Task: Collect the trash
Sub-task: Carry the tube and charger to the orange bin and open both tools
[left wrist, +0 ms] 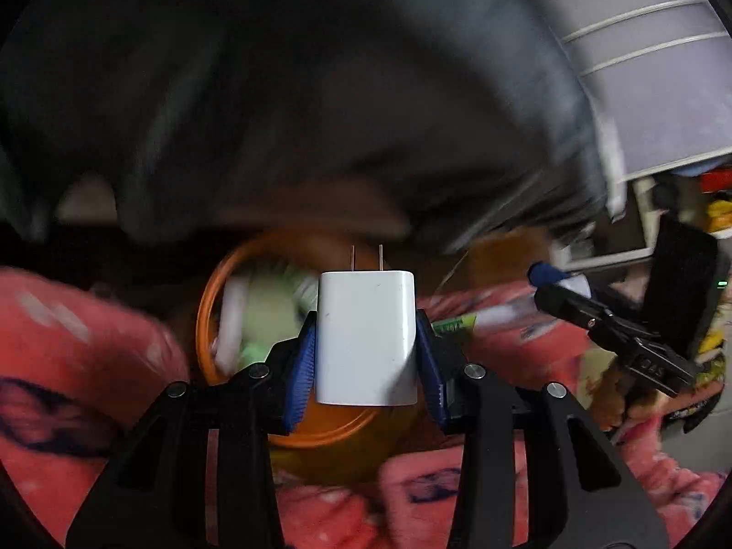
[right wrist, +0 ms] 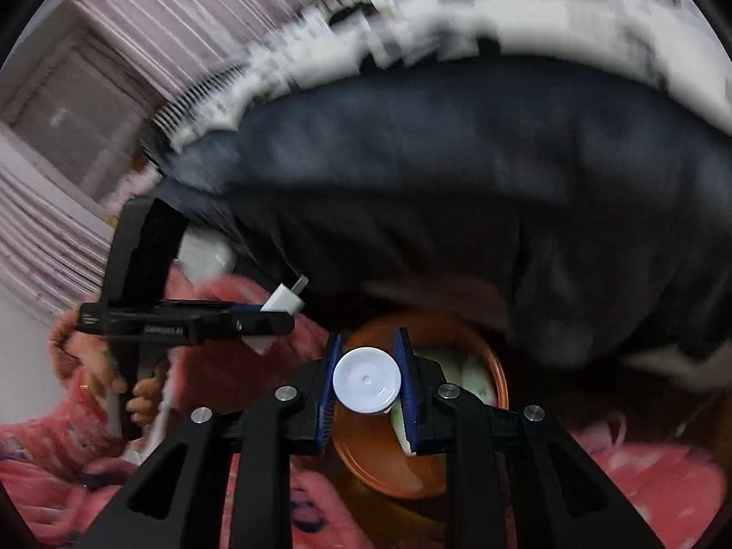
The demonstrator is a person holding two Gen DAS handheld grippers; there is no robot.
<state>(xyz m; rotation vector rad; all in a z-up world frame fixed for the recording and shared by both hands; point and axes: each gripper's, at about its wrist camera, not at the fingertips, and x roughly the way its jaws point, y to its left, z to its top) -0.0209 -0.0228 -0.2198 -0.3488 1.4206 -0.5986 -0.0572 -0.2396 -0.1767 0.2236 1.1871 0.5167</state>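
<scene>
The left gripper clamps a white charger plug between its blue pads, prongs pointing to twelve o'clock, above the orange bin. The right gripper pinches a round white cap, smooth and pale, over the same bin, with the left gripper at its ten o'clock.

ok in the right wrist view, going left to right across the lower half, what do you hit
person's hand on the other gripper's handle → left gripper holding the white charger → white round cap clamped in the right gripper → orange bin rim
</scene>
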